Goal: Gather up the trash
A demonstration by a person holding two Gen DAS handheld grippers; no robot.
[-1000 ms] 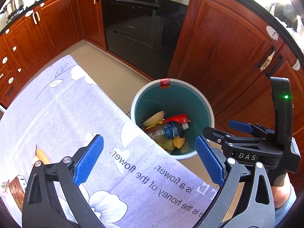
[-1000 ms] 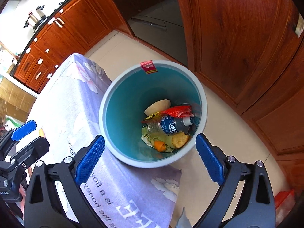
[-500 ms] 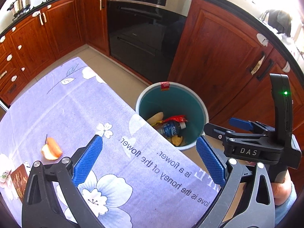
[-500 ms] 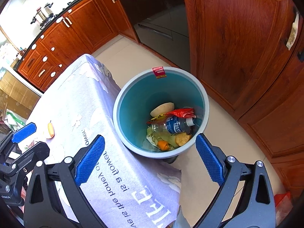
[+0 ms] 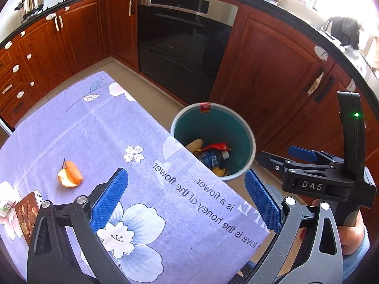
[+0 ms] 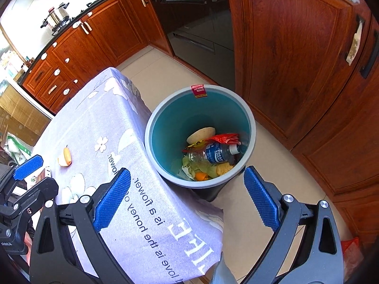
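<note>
A teal bin (image 5: 250, 139) (image 6: 151, 127) stands on the floor at the table's far corner, holding a plastic bottle (image 6: 213, 155), a red wrapper (image 6: 225, 138) and food scraps. A bitten apple piece (image 5: 69, 177) (image 6: 64, 158) lies on the purple flowered cloth (image 5: 94, 137) (image 6: 94, 123). My left gripper (image 5: 187, 198) hovers open above the cloth with nothing between its fingers. My right gripper (image 6: 187, 196) is open and empty too, over the table corner just short of the bin. The right gripper's body (image 5: 319, 179) shows at the right of the left wrist view.
A brown box (image 5: 27, 213) and a small white packet (image 5: 6, 203) lie at the cloth's left edge. Wooden cabinets (image 5: 272, 71) and a black oven (image 5: 180, 47) ring the tiled floor behind the bin. A pot (image 6: 56, 16) sits on the hob.
Both grippers have pulled back and up from the bin, so it looks smaller. The apple piece and more of the cloth have come into both views.
</note>
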